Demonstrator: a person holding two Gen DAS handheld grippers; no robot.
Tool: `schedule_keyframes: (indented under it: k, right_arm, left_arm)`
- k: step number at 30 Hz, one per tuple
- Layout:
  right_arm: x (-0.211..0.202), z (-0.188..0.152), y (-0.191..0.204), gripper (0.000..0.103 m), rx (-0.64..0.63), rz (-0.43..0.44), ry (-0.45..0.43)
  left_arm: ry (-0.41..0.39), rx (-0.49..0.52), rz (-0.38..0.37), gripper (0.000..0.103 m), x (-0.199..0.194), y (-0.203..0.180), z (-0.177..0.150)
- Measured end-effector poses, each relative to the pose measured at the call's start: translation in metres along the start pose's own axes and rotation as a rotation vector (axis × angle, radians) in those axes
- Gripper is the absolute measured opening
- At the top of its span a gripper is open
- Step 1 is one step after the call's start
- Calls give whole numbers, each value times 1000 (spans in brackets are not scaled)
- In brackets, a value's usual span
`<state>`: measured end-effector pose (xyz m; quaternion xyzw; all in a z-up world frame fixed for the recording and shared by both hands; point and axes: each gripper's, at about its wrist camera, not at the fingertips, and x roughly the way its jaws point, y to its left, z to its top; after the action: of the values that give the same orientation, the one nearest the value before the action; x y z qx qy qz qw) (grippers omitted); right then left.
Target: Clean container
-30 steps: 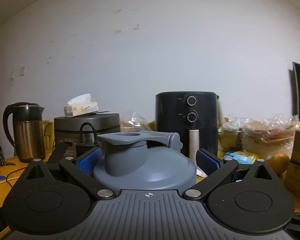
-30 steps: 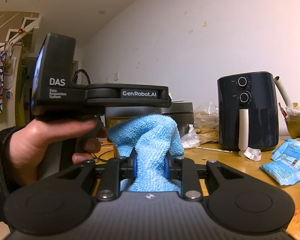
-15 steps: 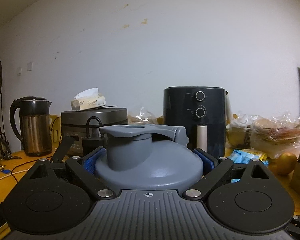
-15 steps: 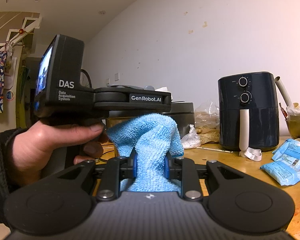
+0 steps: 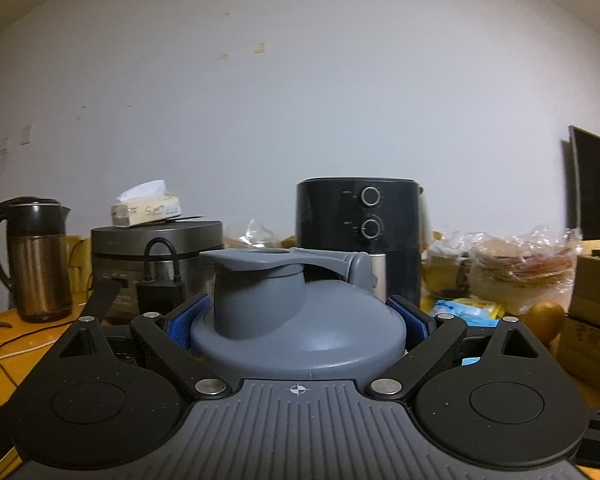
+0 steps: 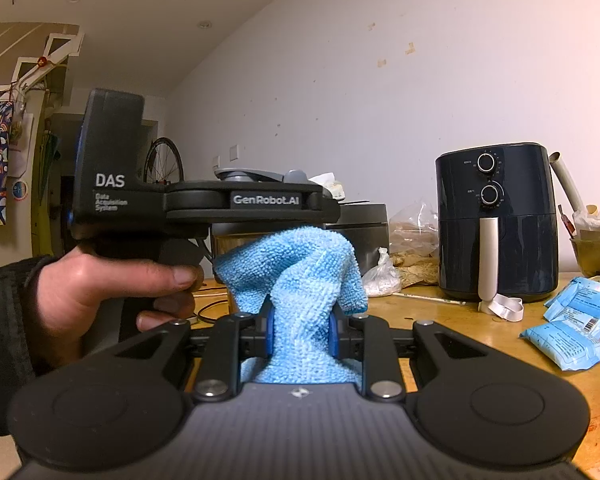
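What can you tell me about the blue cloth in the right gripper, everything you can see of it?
The blue cloth is a light blue, looped, fluffy fabric that looks like microfibre. It is bunched up, pinched at its middle between the pads of the right gripper, which is shut on it. Above the pads it puffs out into a rounded, folded hump; below them a smaller part spreads toward the camera. It hangs clear of the wooden table and looks dry, with no stains visible.

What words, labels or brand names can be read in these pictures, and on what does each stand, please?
"DAS": left gripper's rear block.
"Data Acquisition System": beneath it, barely legible.
"GenRobot.AI": left gripper's side.
Tissue box: handwriting, unreadable.
Air fryer dial marks, blue packets: too small.
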<state>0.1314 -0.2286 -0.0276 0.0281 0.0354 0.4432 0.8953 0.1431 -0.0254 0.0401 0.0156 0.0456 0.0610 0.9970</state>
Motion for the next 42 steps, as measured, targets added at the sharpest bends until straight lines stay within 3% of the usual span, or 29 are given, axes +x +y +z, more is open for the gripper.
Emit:
schedule_keyframes:
  k: [15,34,42]
  right_arm:
    - [5,2,-4,23,3,4,2]
    - [5,1,-3,23,-6,19,10]
    - [4,0,-1,23,-5,22,12]
  left_arm:
    - [-10,13,-180,95,2,19,-3]
    - [-26,28,-470,95,11,52,-7]
    - [-6,46,-635,95,22,66,-5]
